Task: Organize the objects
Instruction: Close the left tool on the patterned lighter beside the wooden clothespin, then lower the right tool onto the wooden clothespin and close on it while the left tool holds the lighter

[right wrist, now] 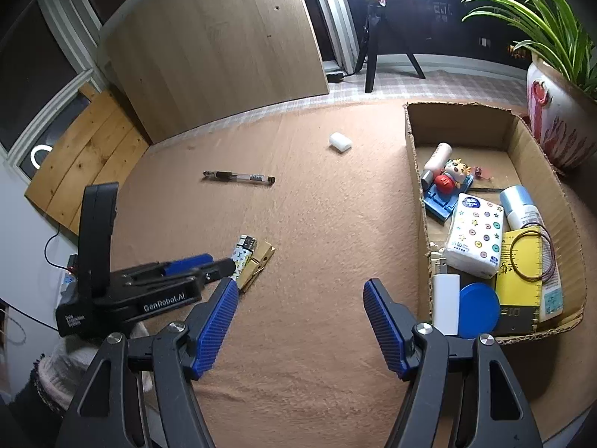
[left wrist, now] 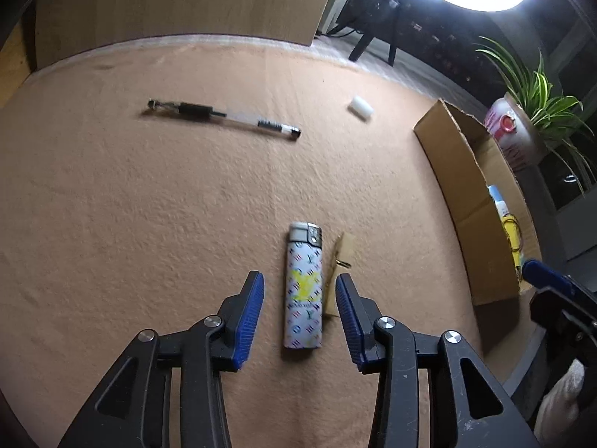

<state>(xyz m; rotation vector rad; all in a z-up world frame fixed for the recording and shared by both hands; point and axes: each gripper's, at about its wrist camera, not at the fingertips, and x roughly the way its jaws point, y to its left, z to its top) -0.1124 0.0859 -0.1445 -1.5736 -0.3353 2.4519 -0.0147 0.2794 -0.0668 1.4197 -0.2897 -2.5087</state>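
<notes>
Left tongs [left wrist: 300, 291] angled downward, parted astride lighter [left wrist: 304, 287], pads clear

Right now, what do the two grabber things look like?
Each gripper is black plastic with two fingers. The left gripper and right gripper have blue ribbed pads and round silver screws. White letters on the left one's side read GenRobot.AI. The person's left hand wears a white knit glove.

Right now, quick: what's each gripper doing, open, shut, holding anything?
Left gripper: open, pads straddling the lighter without touching it; holding nothing.
Right gripper: open and empty over bare mat.
</notes>
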